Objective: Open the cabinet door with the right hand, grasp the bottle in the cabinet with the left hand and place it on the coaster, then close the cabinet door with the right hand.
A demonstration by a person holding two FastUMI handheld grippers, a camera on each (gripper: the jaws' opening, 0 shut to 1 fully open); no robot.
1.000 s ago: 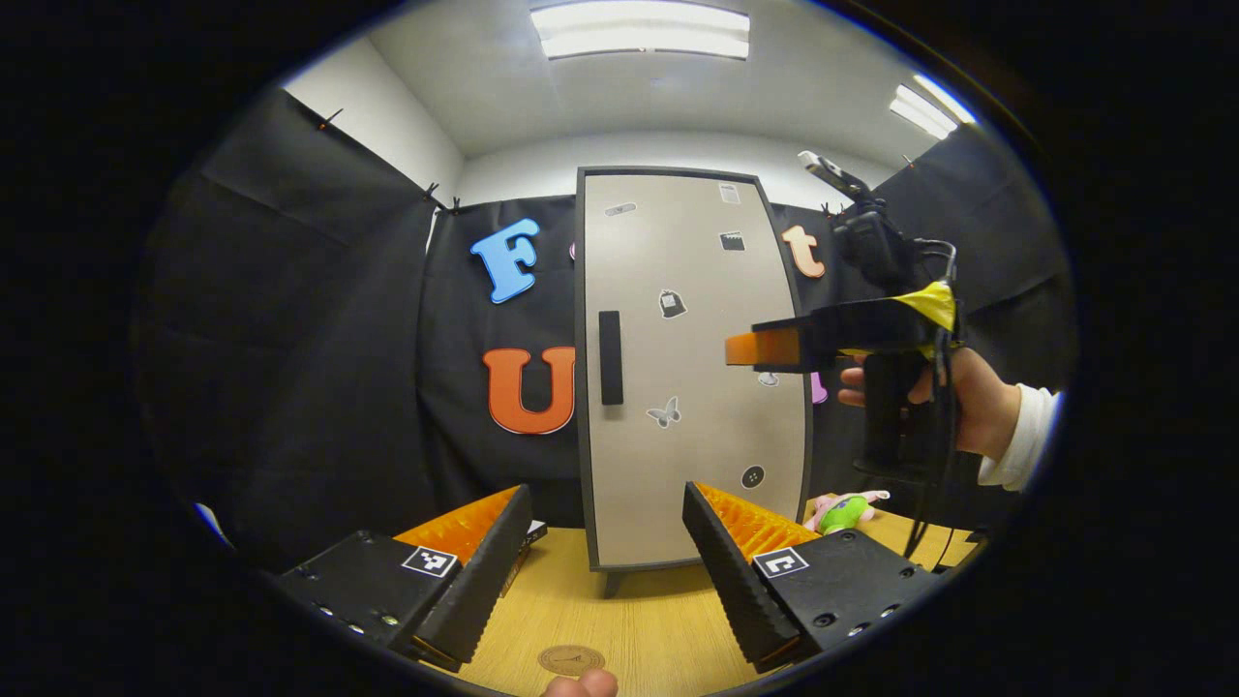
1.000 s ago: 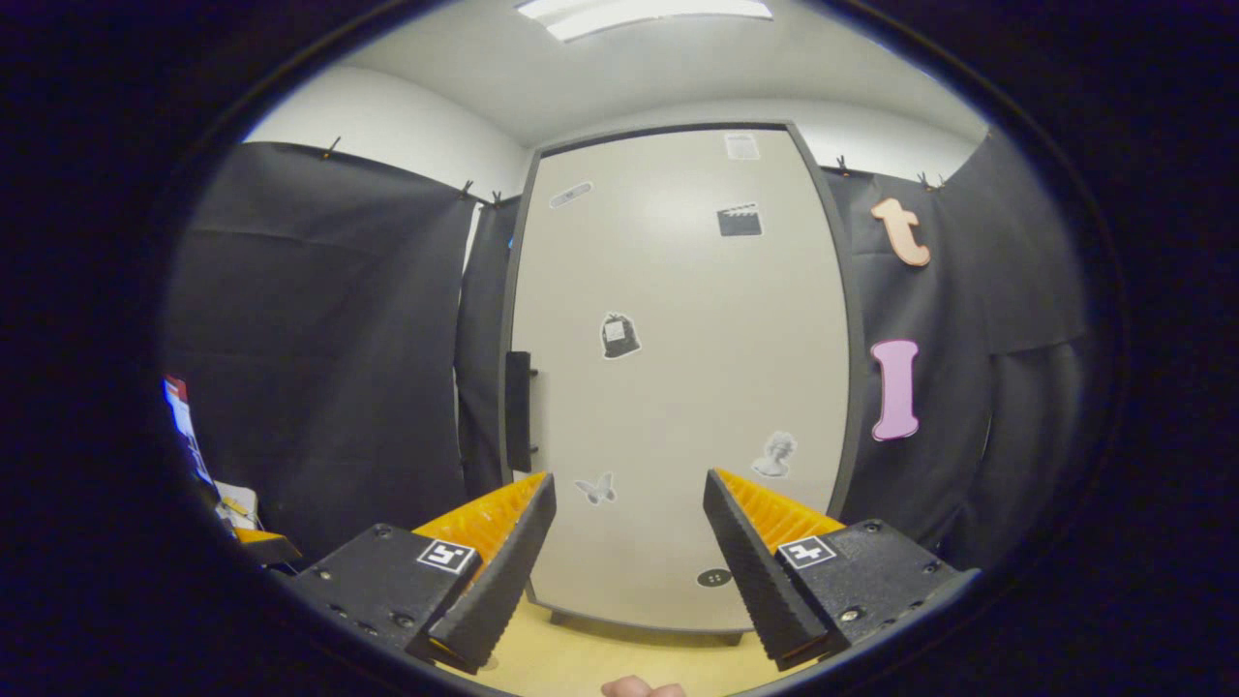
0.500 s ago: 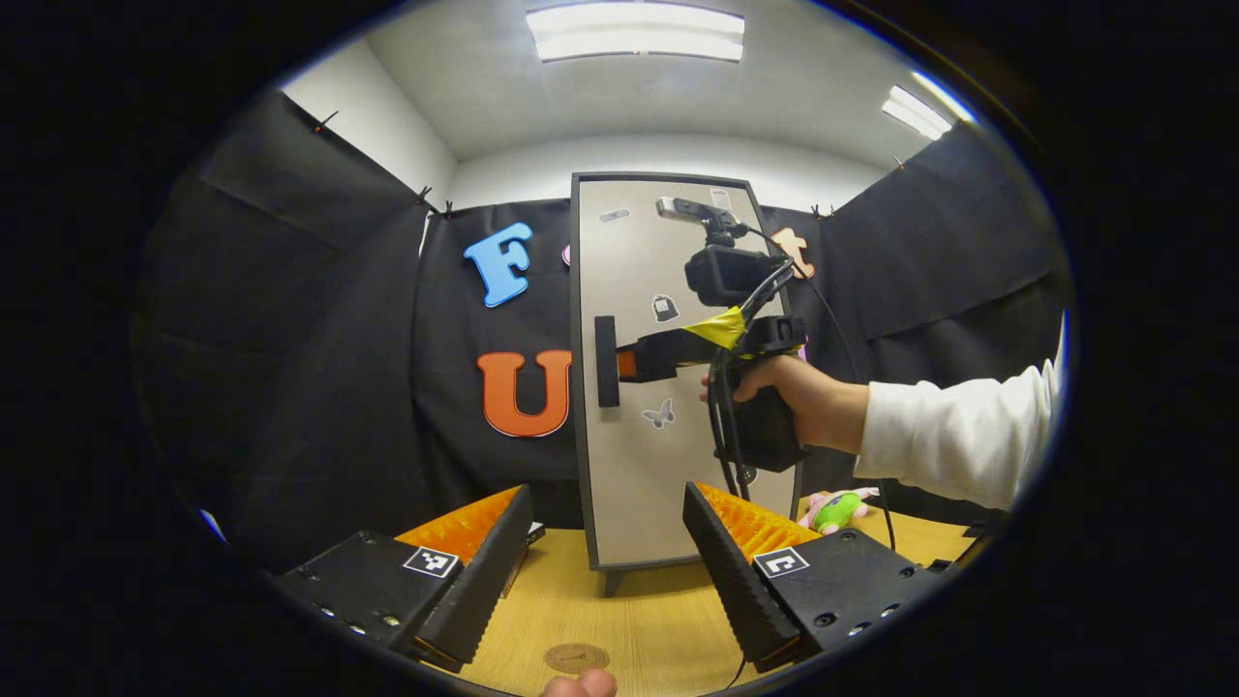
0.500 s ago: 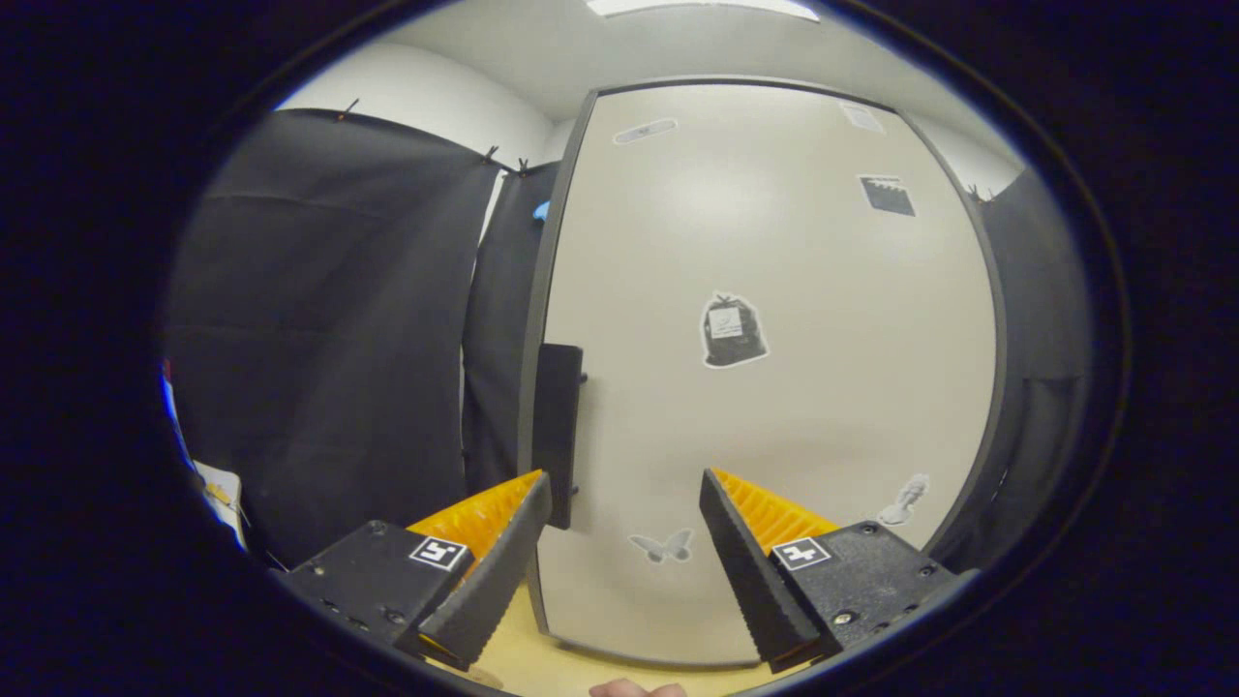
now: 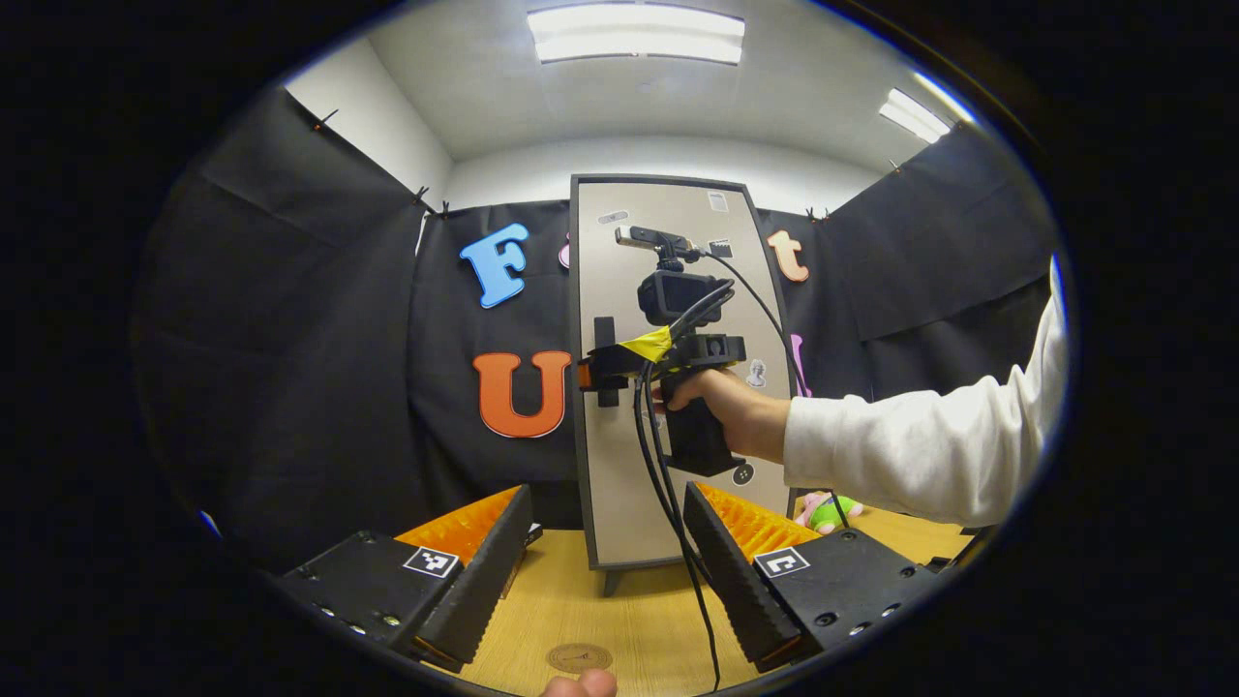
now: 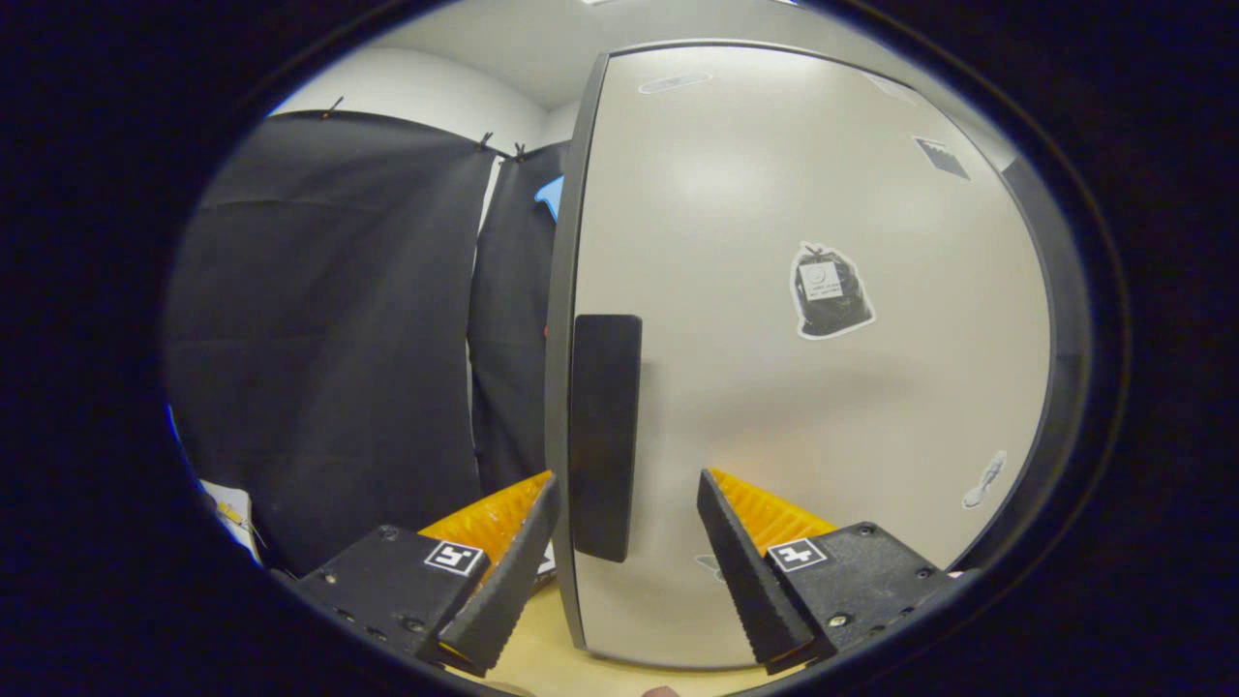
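Ok so from my end: the right gripper [image 6: 624,552] is right up against the cabinet door [image 6: 823,407], and its fingers are spread wide with the door handle [image 6: 604,436] sitting in the gap between them. They aren't pressing on it as far as I can see, there's daylight on both sides, so it has hold of nothing. The lower end of the handle dips behind the finger on the left side, so whether that one brushes it I honestly can't tell.

In the left gripper view my left gripper [image 5: 605,571] hangs back over the wooden table [image 5: 629,620], also wide open and empty. Straight ahead of it stands the cabinet [image 5: 619,503], door shut, so the bottle is hidden inside and I can't make it out at all. The coaster [image 5: 579,658] lies just below the left claw, partly cut off at the edge. Further off I see the other gripper [image 5: 592,372] at the handle, held by a hand [image 5: 721,411] in a white sleeve [image 5: 920,455], its cable [image 5: 678,542] dangling down in front of the door. Its tips are too small there to judge.
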